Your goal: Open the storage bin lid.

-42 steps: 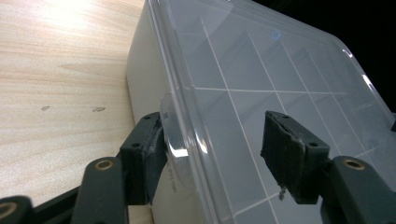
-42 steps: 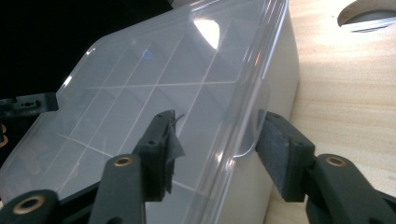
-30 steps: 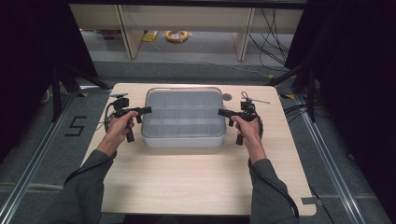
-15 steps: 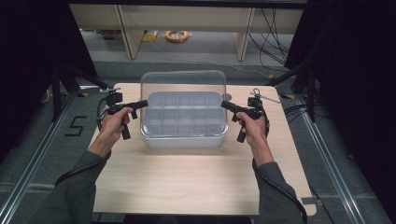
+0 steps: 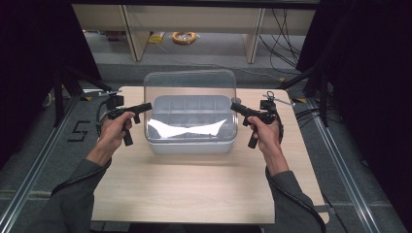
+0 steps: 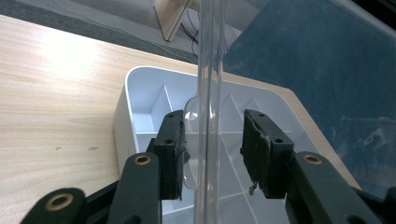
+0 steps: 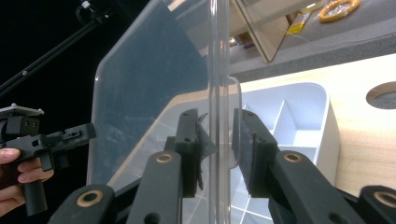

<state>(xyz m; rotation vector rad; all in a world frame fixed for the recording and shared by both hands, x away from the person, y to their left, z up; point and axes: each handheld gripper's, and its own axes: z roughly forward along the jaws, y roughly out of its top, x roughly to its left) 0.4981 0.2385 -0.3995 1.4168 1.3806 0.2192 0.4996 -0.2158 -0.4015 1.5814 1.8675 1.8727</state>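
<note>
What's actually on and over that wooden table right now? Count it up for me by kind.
Clear plastic lid, held up off the box at its two ends: 1
Grey compartment box, open: 1
Hand-held gripper, left and right, each shut on the lid: 2
Wooden table: 1
Total: 5
</note>
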